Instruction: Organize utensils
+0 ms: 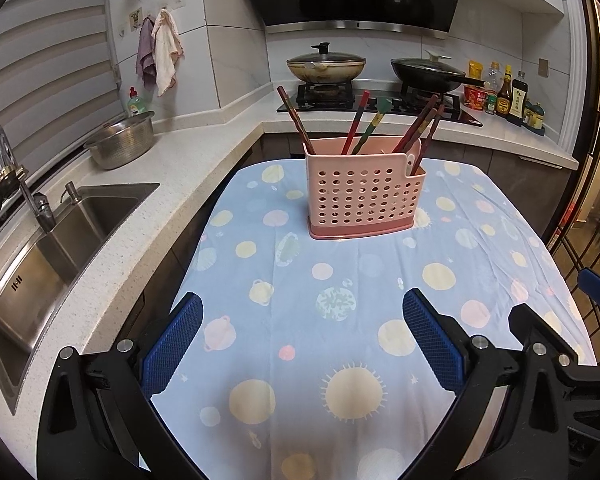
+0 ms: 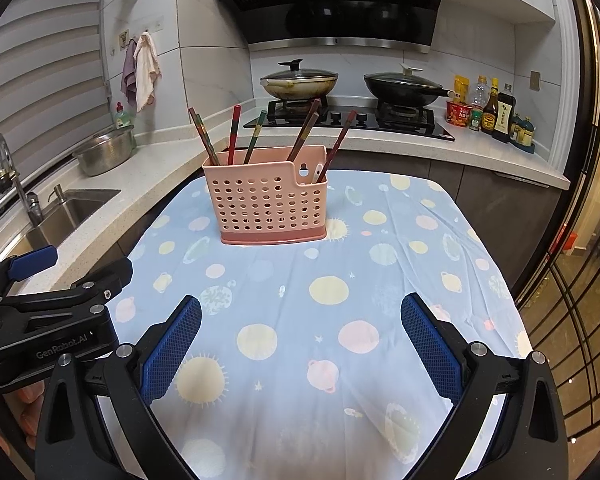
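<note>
A pink perforated utensil holder (image 1: 362, 196) (image 2: 266, 206) stands upright on the far part of a table covered by a blue planet-print cloth (image 1: 340, 320) (image 2: 320, 300). Several dark red and patterned chopsticks (image 1: 356, 124) (image 2: 233, 132) lean in it, and a white utensil tip (image 2: 317, 172) shows in its small right compartment. My left gripper (image 1: 302, 340) hangs open over the near cloth, nothing between its blue pads. My right gripper (image 2: 300, 344) is open too, empty, beside the left one. Each is well short of the holder.
A steel sink (image 1: 60, 240) with a tap and a metal colander (image 1: 120, 146) lie along the counter at left. Behind the table, a stove (image 1: 380, 100) carries two lidded pans. Sauce bottles (image 1: 504, 96) stand at the back right. A dark glass door (image 2: 580, 280) is at right.
</note>
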Available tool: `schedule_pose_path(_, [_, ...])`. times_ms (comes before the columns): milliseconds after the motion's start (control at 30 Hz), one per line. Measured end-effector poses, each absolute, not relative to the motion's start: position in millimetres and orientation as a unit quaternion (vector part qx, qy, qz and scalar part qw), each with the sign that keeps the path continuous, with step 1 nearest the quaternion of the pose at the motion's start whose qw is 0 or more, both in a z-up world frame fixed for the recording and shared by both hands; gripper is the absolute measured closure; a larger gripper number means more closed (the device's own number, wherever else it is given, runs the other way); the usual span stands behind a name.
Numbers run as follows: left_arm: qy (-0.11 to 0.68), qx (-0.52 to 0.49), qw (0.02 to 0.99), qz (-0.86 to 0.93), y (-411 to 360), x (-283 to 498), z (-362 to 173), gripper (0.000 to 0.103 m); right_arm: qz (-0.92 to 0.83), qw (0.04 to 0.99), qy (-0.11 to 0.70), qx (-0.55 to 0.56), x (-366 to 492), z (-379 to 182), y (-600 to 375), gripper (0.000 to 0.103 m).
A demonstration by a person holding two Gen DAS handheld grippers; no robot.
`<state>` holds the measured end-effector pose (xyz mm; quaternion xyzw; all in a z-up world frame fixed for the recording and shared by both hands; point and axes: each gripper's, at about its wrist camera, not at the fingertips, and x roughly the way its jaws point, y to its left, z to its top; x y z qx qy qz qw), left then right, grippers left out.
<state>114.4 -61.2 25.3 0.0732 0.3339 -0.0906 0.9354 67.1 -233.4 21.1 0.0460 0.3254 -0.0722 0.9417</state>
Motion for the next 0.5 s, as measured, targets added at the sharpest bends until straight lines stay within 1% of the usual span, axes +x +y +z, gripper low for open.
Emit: schedule_pose_path(500, [0.331, 0.075, 0.936, -0.093, -57.1, 117.3, 25.0, 0.007, -0.081, 0.941, 0.325, 0.048, 68.5, 20.6, -240.5, 0.006])
